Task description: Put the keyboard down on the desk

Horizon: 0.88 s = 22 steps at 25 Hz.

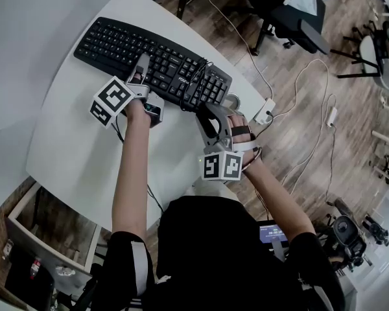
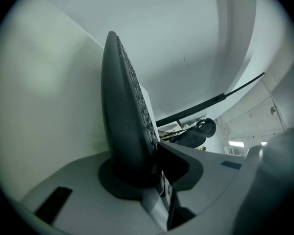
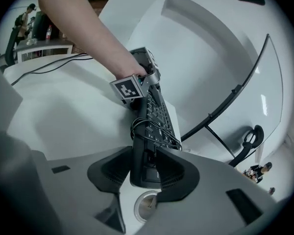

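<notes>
A black keyboard (image 1: pixel 117 47) lies across the far side of the white desk (image 1: pixel 71 135), its cable (image 1: pixel 196 83) wound round its right part. My left gripper (image 1: pixel 142 70) is shut on the keyboard's near edge around the middle; in the left gripper view the keyboard (image 2: pixel 122 116) stands edge-on between the jaws. My right gripper (image 1: pixel 206 109) grips the right end. In the right gripper view both pads press on the keyboard (image 3: pixel 157 111), just short of the wound cable (image 3: pixel 152 129). I cannot tell whether the keyboard rests flat on the desk.
A round cable hole (image 1: pixel 232 101) sits in the desk by the keyboard's right end. Past the desk's right edge, a white power adapter (image 1: pixel 266 112) and cords lie on the wood floor. An office chair (image 1: pixel 292 11) stands beyond. Camera gear (image 1: pixel 347 232) is at lower right.
</notes>
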{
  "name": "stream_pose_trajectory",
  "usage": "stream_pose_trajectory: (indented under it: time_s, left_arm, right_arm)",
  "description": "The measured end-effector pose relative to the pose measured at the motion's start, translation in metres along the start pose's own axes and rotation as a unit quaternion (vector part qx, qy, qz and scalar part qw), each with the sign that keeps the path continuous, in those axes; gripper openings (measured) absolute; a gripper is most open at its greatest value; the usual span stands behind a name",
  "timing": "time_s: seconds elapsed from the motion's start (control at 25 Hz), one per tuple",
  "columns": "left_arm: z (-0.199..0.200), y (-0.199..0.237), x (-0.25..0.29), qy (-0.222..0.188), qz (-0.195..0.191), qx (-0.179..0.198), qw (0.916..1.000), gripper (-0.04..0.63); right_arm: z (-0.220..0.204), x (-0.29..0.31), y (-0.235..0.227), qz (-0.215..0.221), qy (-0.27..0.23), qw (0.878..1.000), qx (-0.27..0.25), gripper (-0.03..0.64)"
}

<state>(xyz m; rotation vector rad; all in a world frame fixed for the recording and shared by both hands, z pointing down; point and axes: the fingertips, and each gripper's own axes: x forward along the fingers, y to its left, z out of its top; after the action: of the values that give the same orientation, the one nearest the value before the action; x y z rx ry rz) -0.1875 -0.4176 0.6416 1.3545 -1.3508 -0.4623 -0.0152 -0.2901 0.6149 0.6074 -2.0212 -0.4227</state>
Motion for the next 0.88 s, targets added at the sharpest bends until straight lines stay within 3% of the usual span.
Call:
stream_pose_trajectory:
  time_s: [0.16, 0.44, 0.88]
  left_arm:
    - [0.0003, 0.0013, 0.002, 0.001, -0.001, -0.003, 1.0, 0.107]
    - [0.0021, -0.0041, -0.0006, 0.003, -0.017, 0.016, 0.9997, 0.109]
    - [-0.0001, -0.0051, -0.0048, 0.017, -0.029, 0.032, 0.9989, 0.123]
  right_arm:
    - [-0.0012, 0.0043, 0.001, -0.017, -0.001, 1.0, -0.015, 0.173]
    - [0.0029, -0.0002, -0.0023, 0.016, -0.004, 0.999, 0.037, 0.152]
    - [0.0001, -0.0008, -0.0015, 0.017, -0.005, 0.999, 0.05, 0.15]
